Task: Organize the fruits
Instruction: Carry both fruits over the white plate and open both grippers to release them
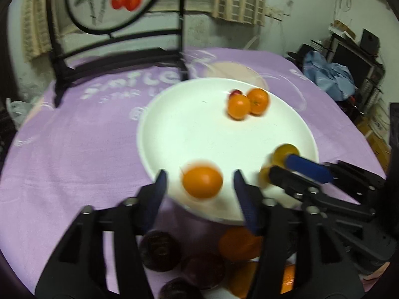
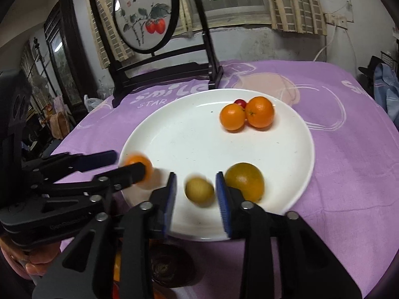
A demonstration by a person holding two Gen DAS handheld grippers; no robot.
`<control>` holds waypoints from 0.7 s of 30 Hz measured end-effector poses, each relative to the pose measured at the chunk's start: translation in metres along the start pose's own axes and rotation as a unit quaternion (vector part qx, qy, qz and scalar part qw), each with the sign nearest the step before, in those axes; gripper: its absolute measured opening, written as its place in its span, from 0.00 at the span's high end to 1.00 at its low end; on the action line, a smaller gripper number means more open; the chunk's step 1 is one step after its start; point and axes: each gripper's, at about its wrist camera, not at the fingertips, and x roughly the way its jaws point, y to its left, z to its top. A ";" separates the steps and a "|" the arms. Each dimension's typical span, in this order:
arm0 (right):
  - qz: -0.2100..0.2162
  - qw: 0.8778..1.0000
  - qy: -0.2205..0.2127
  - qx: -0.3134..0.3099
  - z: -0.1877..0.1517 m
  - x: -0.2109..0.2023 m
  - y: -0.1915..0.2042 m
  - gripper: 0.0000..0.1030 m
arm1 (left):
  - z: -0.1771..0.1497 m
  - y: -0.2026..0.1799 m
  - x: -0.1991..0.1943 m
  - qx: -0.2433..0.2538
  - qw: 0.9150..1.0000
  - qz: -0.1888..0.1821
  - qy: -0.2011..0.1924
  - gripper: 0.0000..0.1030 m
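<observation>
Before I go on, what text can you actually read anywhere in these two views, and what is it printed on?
"Smile": white print on the purple tablecloth, its end hidden by the screen's foot.
"STAR": smaller white line beneath it, the rest hidden by the plate.
Black calligraphy on the round painted screen: too small to read.
Embossed lettering on the left tool's body: illegible.

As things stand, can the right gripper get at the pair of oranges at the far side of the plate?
Probably yes. The right gripper is open over the plate, and bare plate lies between it and the two oranges; only the small yellow fruit sits between its fingers.
</observation>
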 end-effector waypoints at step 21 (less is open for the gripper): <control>0.033 0.996 0.063 -0.054 -0.070 -0.052 0.044 0.48 | -0.075 0.066 -0.087 -0.086 0.992 0.080 -0.053 0.03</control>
